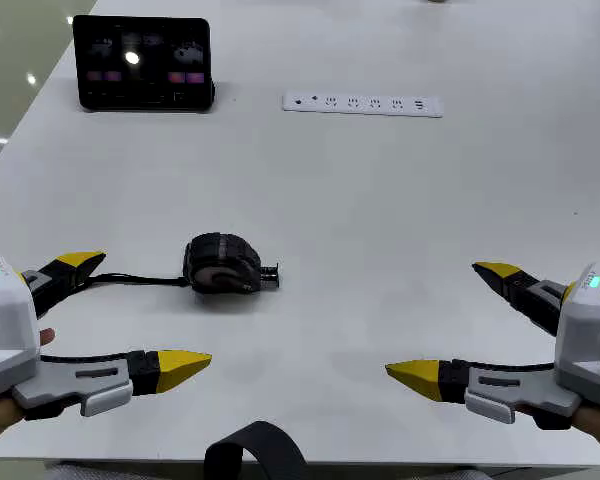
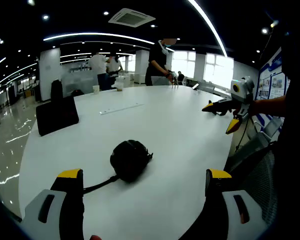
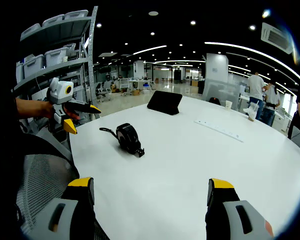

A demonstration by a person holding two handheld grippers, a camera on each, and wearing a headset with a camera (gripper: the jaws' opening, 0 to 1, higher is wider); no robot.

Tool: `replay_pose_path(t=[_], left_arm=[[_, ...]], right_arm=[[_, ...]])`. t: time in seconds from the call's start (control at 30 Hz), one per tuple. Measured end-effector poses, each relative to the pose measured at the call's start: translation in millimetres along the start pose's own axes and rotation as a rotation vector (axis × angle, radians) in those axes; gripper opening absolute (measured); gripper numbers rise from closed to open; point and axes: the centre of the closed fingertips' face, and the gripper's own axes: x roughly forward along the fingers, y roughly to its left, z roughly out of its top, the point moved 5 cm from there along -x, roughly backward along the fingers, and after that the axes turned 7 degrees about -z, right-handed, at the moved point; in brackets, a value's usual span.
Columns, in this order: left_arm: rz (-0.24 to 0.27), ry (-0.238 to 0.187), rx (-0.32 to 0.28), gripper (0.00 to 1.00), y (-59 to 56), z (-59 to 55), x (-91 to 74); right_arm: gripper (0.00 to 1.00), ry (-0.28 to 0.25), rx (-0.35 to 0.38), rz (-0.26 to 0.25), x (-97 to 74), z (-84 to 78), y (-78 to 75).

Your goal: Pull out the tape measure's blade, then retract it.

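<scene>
The black tape measure (image 1: 223,264), blade wound in, hook at three o'clock, strap trailing toward nine, lies on the white surface (image 1: 380,200) at one o'clock of the released left claw (image 1: 150,308); the right claw (image 1: 433,318) also gapes.

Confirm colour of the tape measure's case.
The tape measure is black; clearest in the head view.

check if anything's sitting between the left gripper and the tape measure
Nothing visible does. Bare table separates the open left gripper from the tape measure; only its own black strap lies in that gap, trailing toward the gripper.
</scene>
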Motion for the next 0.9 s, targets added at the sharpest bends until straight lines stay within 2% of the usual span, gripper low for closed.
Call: replay_pose_path(t=[0.9], left_arm=[[-0.003, 0.024, 0.018, 0.99, -2.8, -1.5, -1.0]], right_arm=[[0.96, -0.017, 0.008, 0.005, -3.0, 0.9, 0.1]])
